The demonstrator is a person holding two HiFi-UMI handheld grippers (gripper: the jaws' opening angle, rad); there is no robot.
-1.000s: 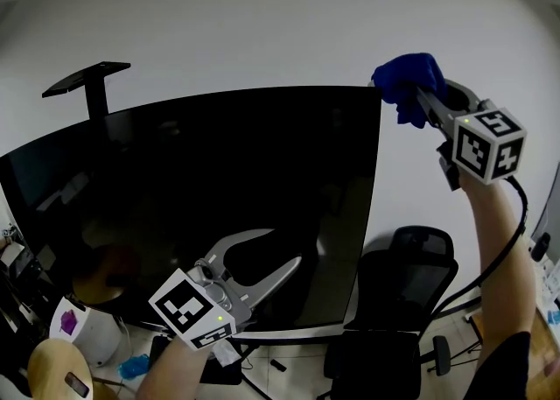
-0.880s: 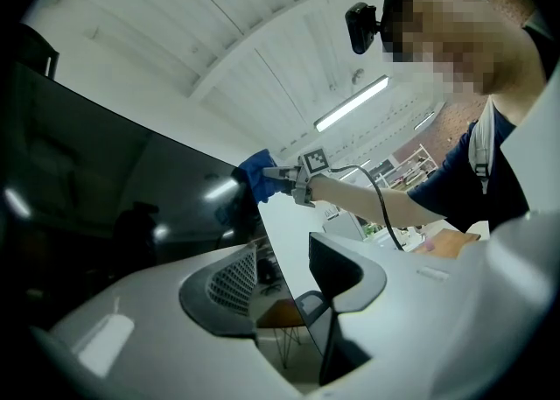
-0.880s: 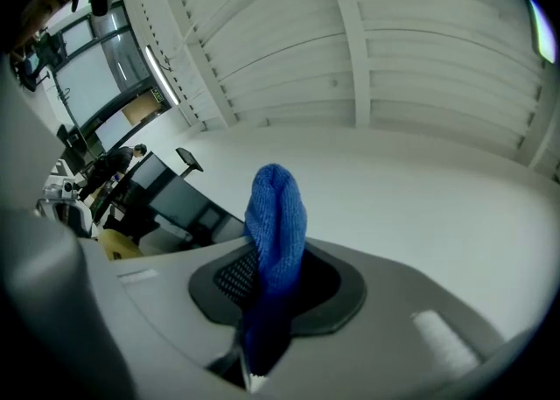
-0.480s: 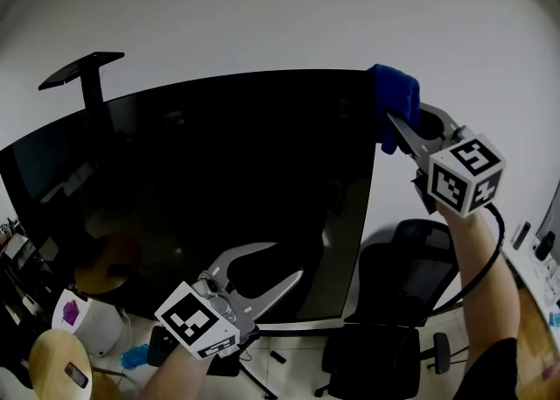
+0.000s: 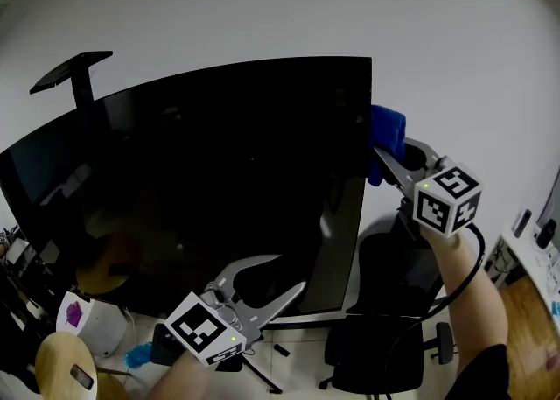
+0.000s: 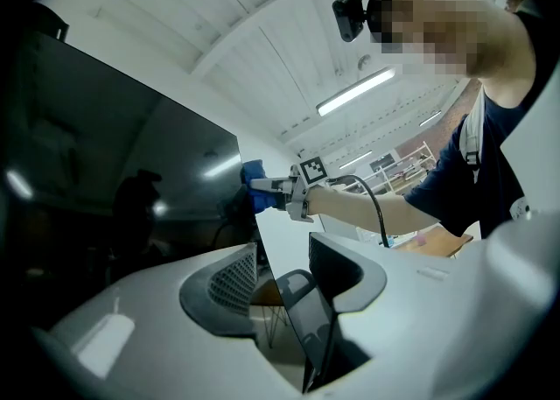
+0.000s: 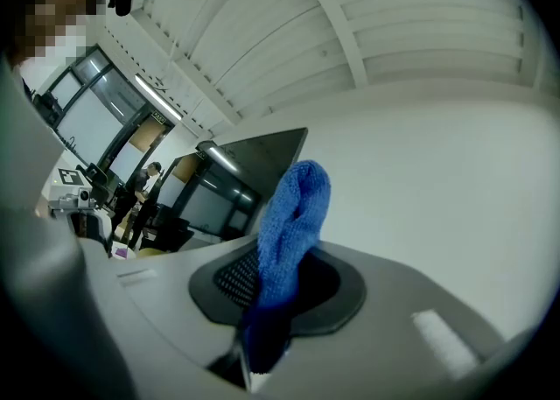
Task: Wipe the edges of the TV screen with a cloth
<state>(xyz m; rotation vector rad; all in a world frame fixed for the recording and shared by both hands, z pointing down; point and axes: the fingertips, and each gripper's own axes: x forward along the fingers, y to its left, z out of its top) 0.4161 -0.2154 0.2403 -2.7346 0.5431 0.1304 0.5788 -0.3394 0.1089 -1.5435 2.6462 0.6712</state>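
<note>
Right tool (image 5: pixel 383 157) pinches blue cloth (image 5: pixel 386 129) at TV's (image 5: pixel 219 179) right edge; if cloth slips, bare jaw may scrape panel. Left tool (image 5: pixel 291 270), jaws apart at TV's bottom edge, grips nothing.

Bright blue on the fluffy terry cloth (image 5: pixel 386 129); glossy black across the wide flat TV screen (image 5: pixel 201 179); black-and-white square markers on the pale grey left hand-held gripper (image 5: pixel 289 270) and right hand-held gripper (image 5: pixel 380 151); white far wall (image 5: pixel 262 4).
</note>
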